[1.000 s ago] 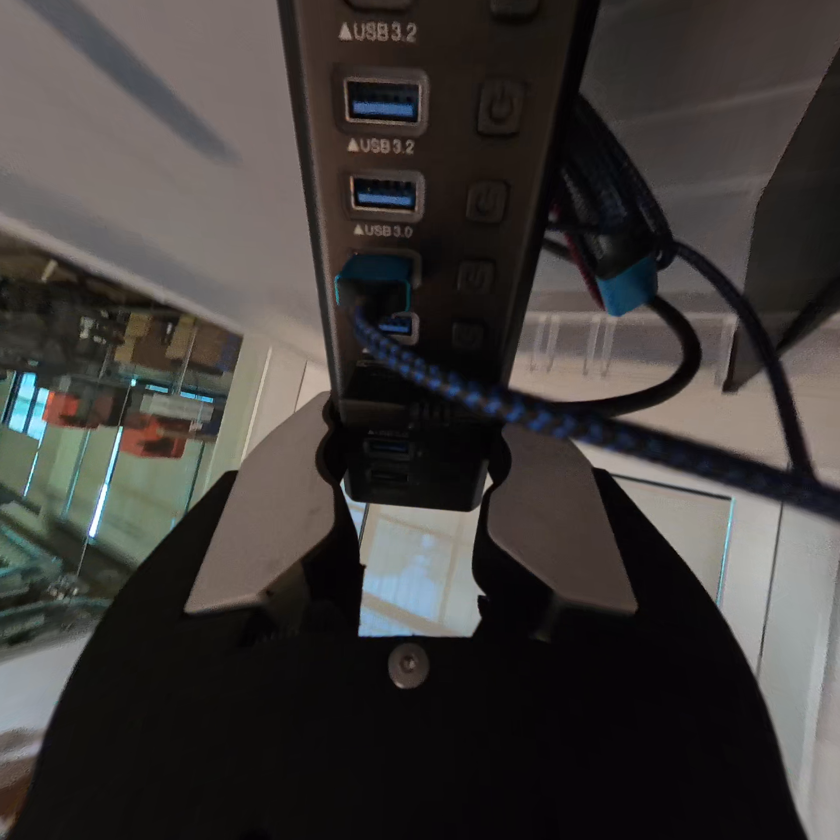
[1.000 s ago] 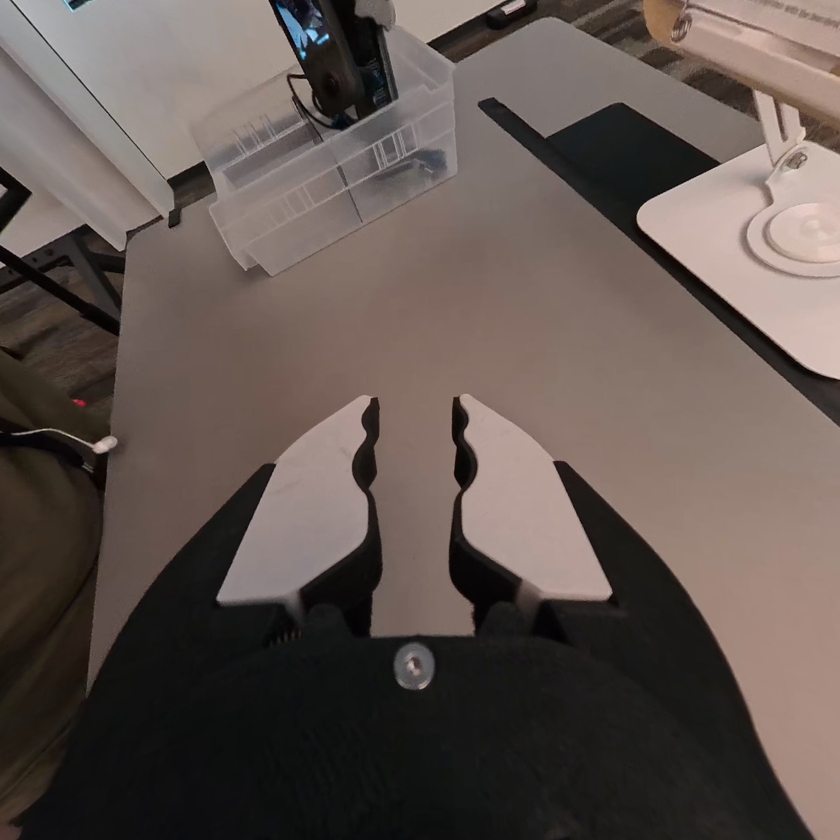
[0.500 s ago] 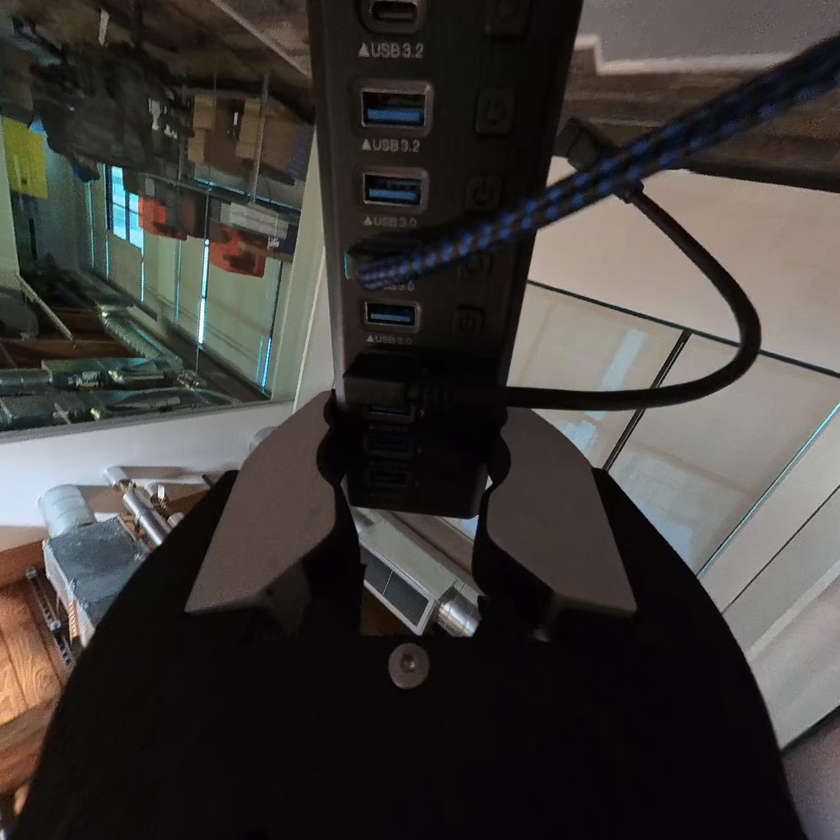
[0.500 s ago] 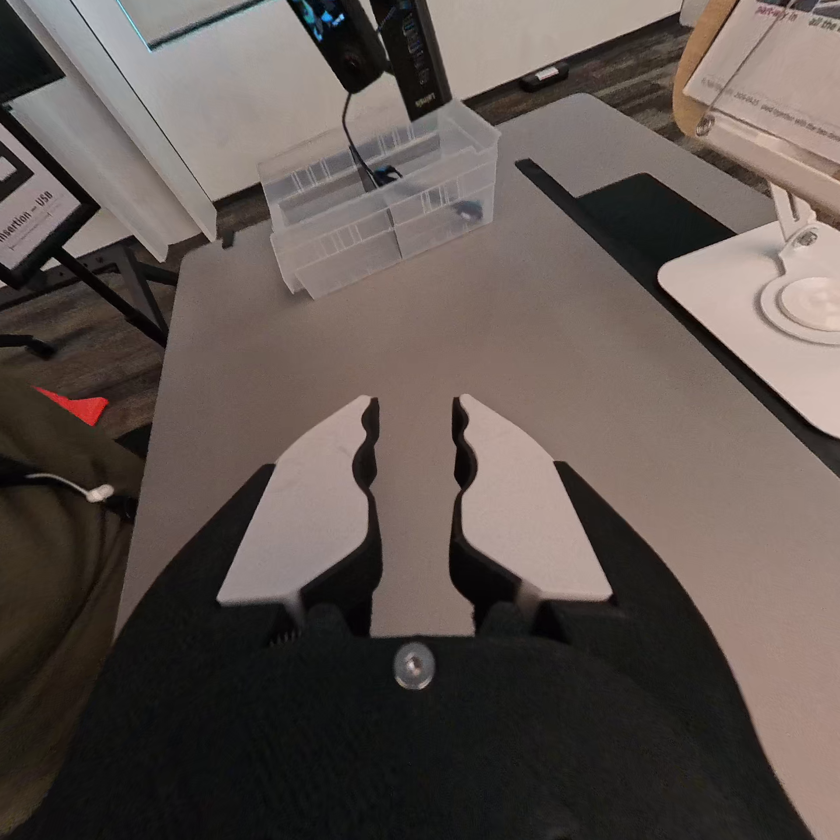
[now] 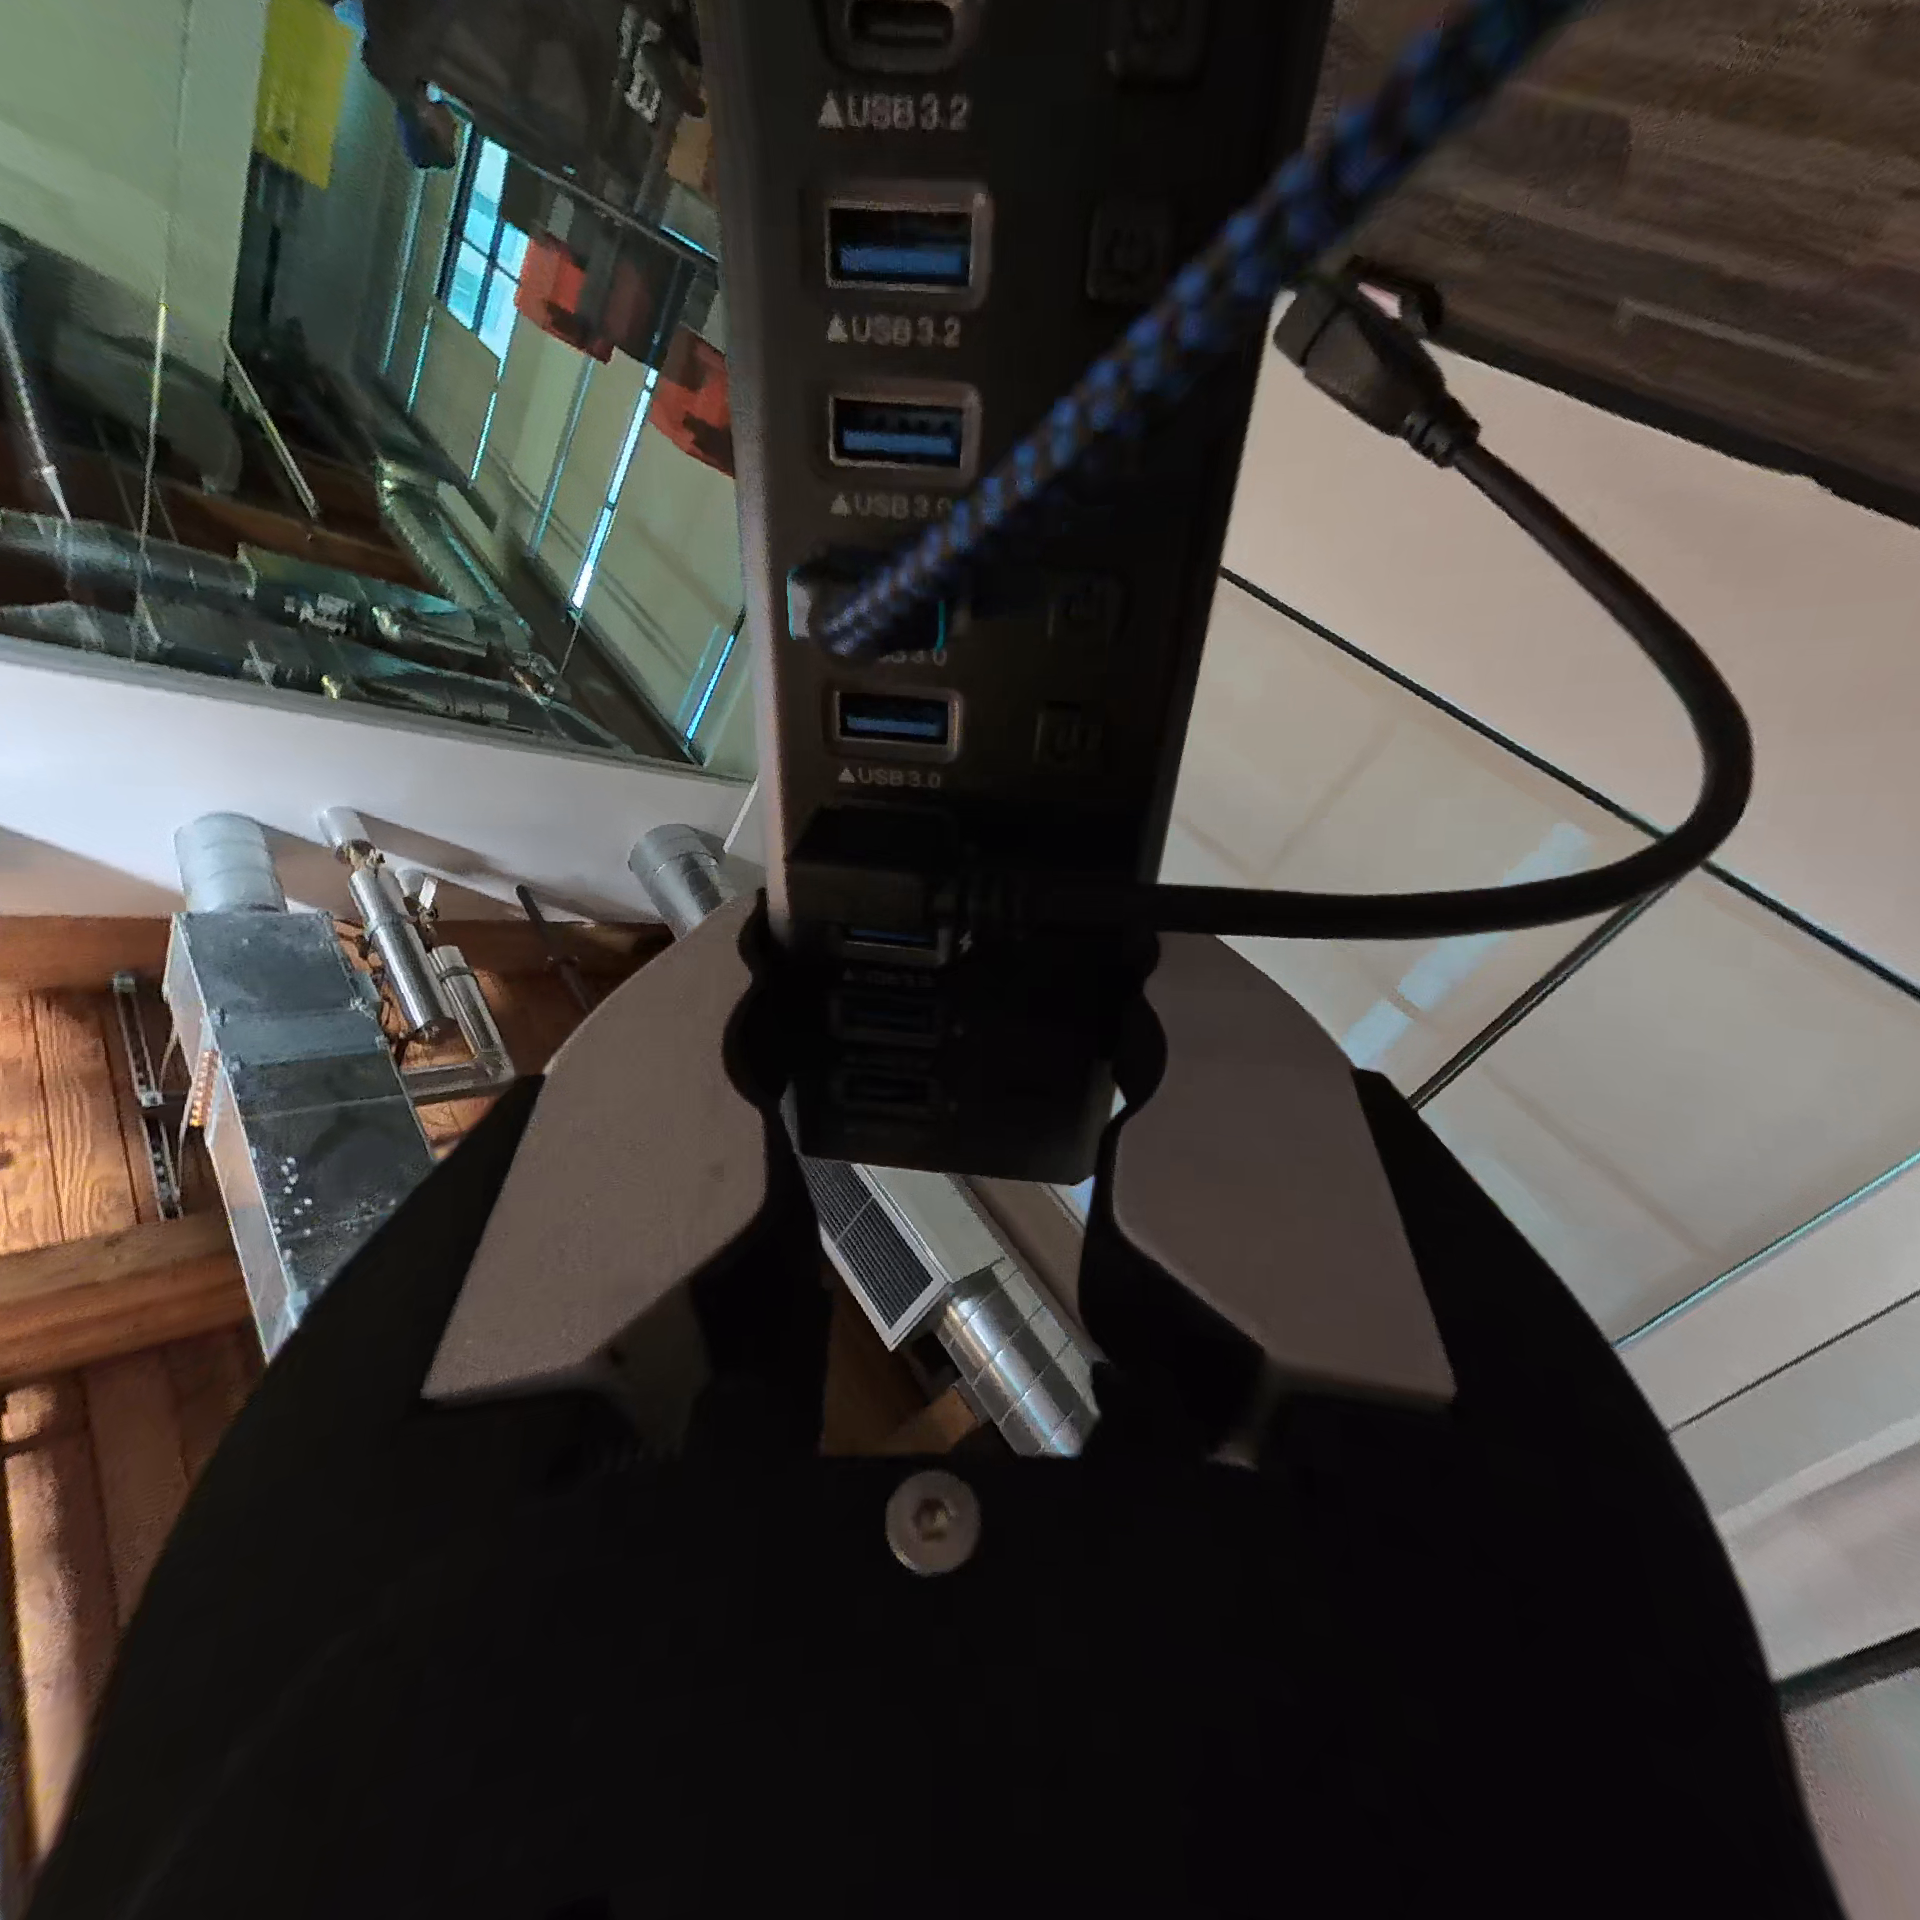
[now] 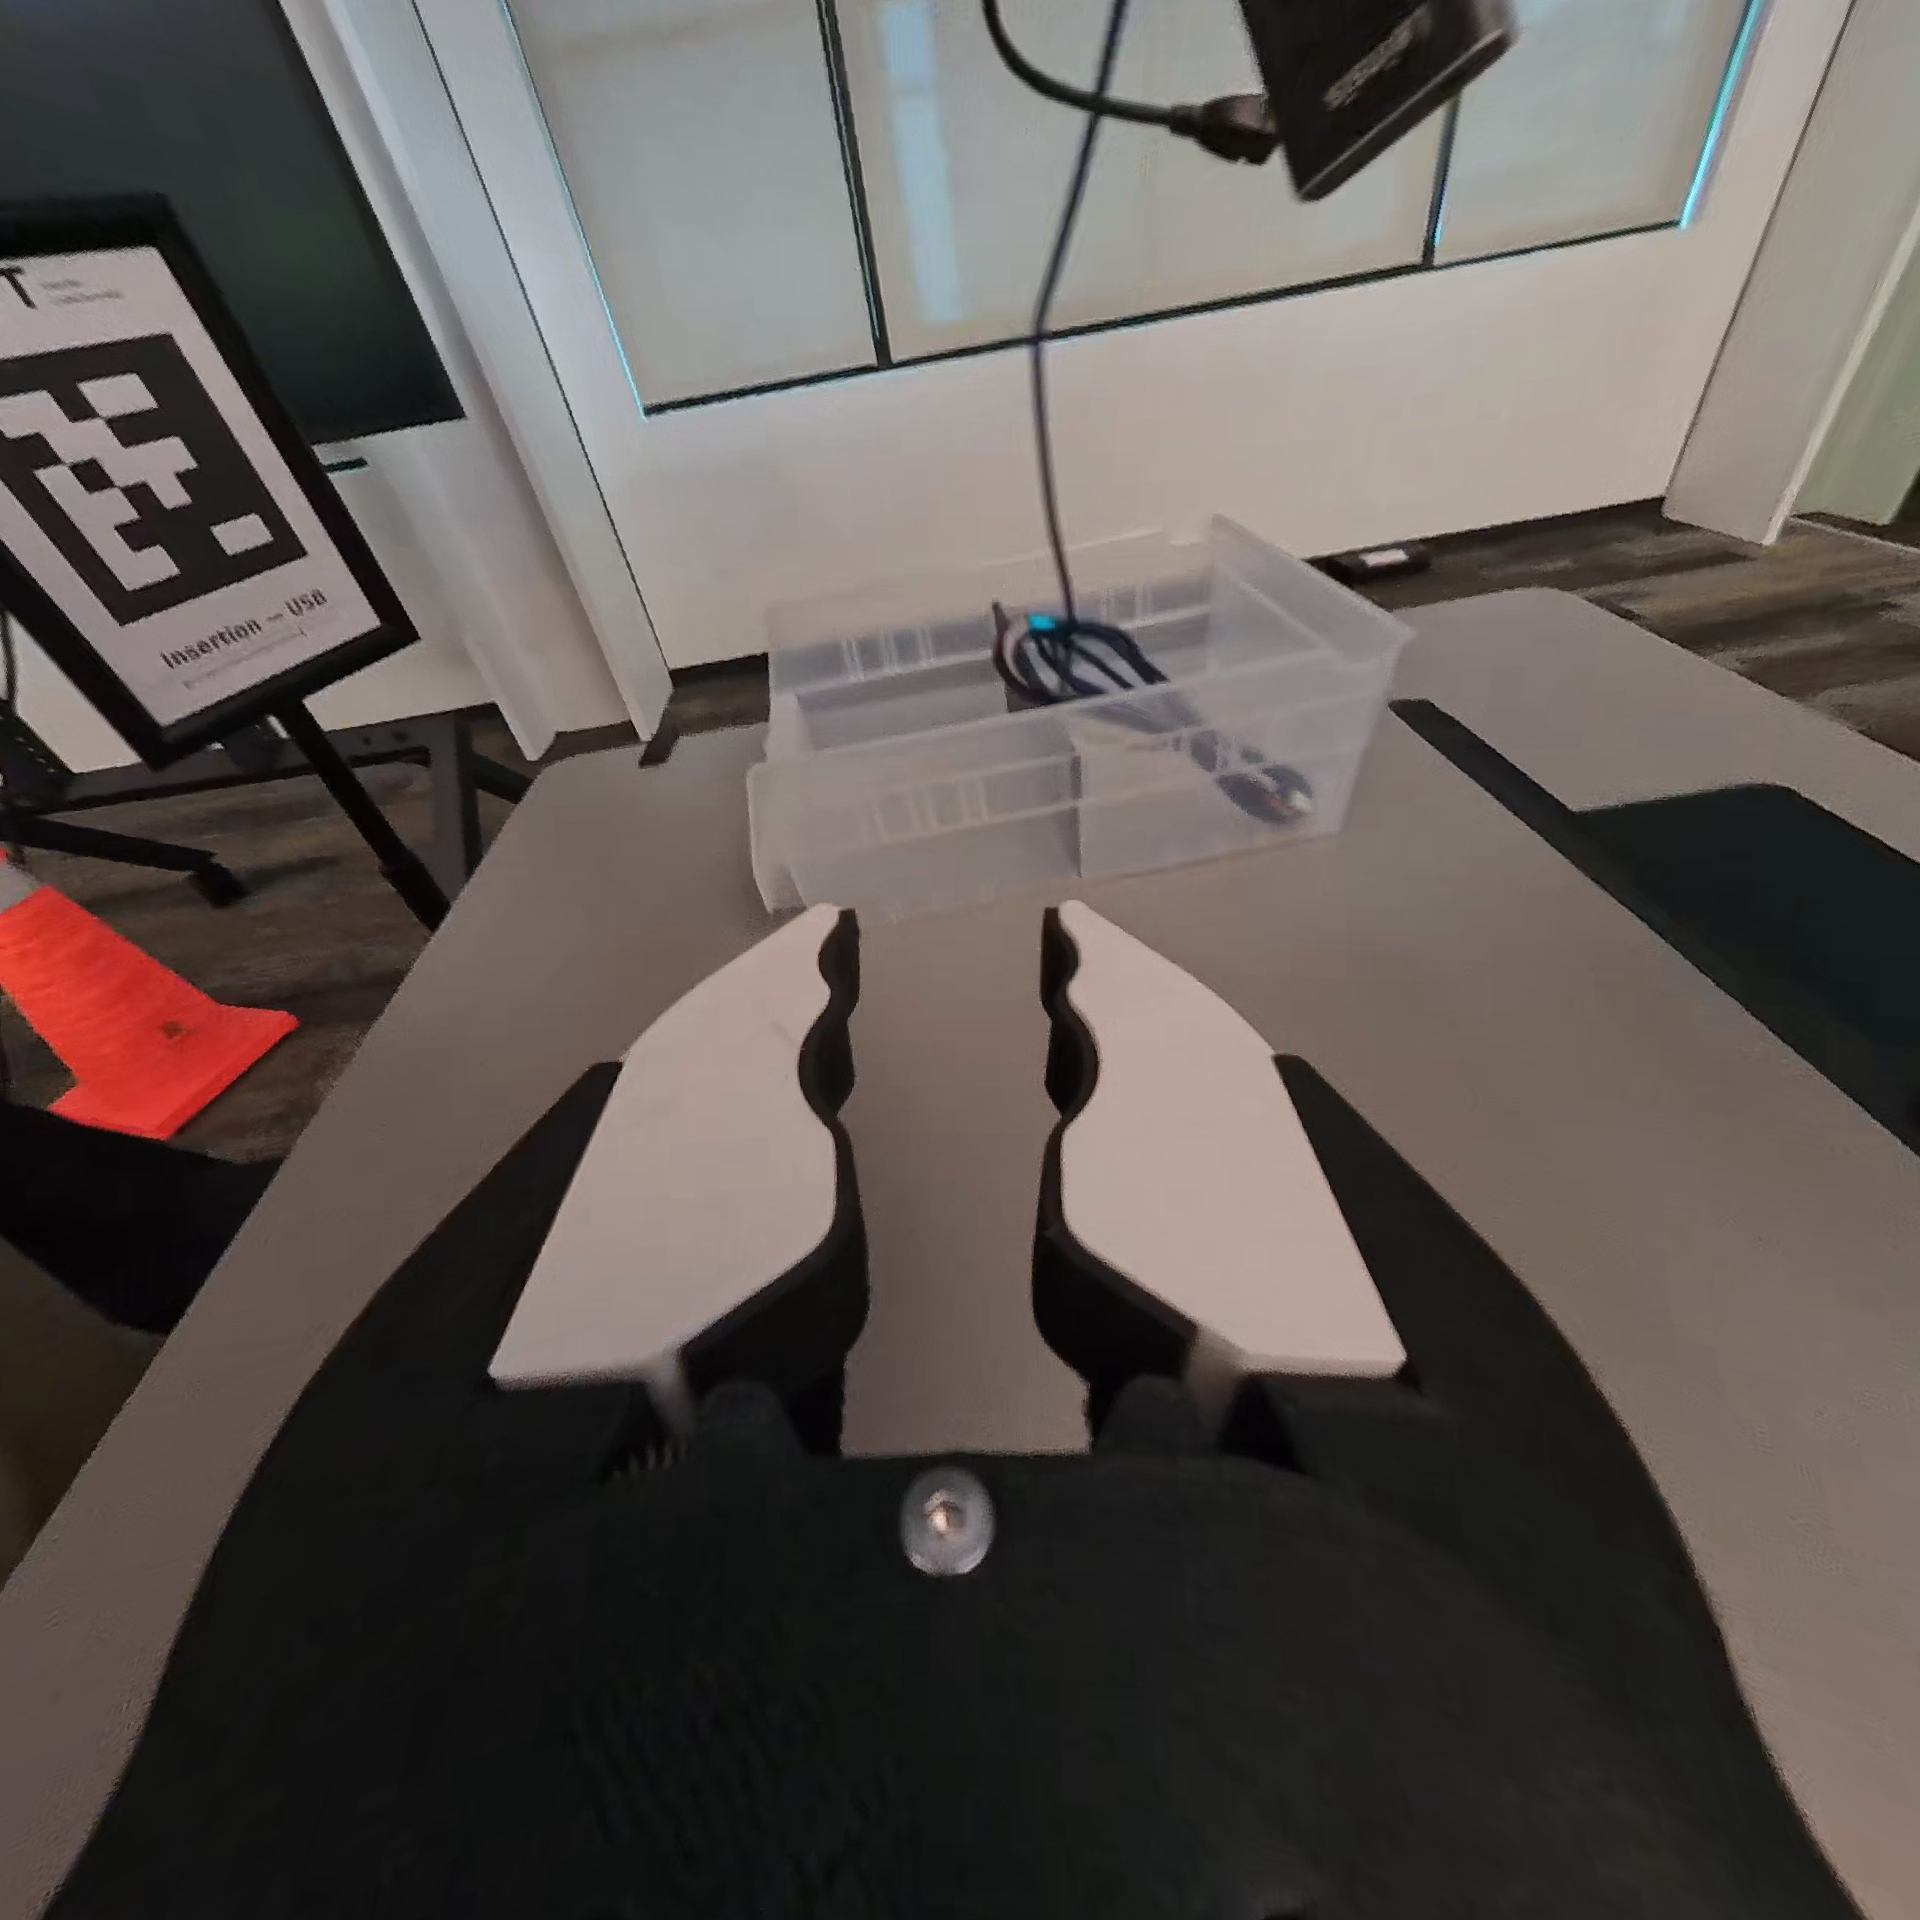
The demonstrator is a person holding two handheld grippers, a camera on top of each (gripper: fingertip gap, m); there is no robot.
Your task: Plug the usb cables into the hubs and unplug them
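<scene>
Office-like test room: marker sign (image 6: 156,488) on an easel (glazed partition behind).

Dark grey hub (image 5: 997,436) with blue ports, blue-and-black braided cable (image 5: 1143,384) across it, plain black cable (image 5: 1621,831) beside it.

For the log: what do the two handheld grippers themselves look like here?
Both look alike. The left gripper and right gripper each have a broad matte-black body with a silver screw at its centre and two pale grey, tapered fingers edged inside with wavy black pads. No cables, markings or sleeves show on them.
</scene>
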